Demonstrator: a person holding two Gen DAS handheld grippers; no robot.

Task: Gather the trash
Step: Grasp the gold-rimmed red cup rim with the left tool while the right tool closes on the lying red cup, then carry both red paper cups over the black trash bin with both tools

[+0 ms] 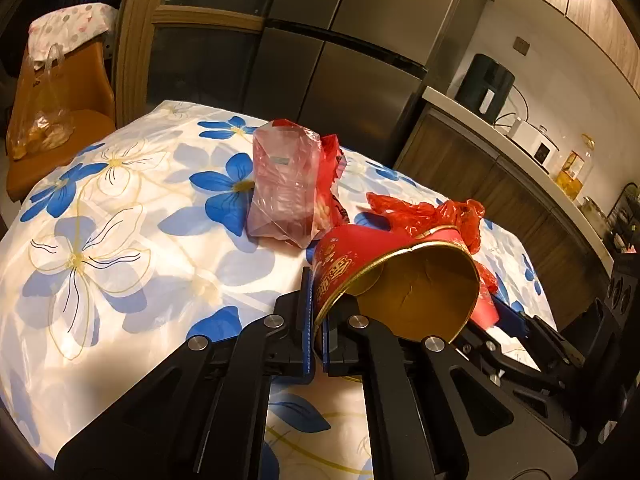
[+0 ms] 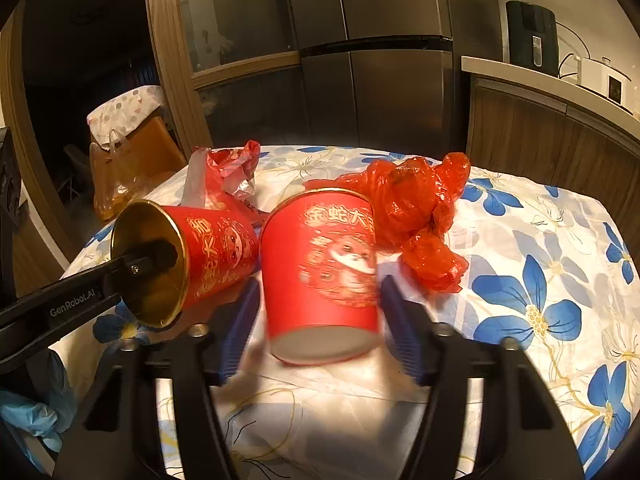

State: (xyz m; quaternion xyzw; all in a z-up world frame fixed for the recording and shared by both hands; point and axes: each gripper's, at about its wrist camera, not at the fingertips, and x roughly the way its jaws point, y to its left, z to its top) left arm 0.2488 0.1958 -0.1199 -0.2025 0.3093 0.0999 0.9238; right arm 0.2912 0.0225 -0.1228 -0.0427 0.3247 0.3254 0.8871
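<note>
A red paper cup with a gold inside lies tipped, mouth toward me. My left gripper is shut on its rim, one finger reaching inside the cup. A second red cup, base toward the camera, sits between the blue pads of my right gripper, which rest against its two sides. Behind the cups lie a crumpled red plastic bag and a clear-and-red snack wrapper. The right gripper also shows low at the right in the left wrist view.
All of it rests on a table with a white cloth printed with blue flowers. An orange chair holding a plastic bag stands at the far left. A fridge and a counter with appliances are behind. A blue-gloved hand is at lower left.
</note>
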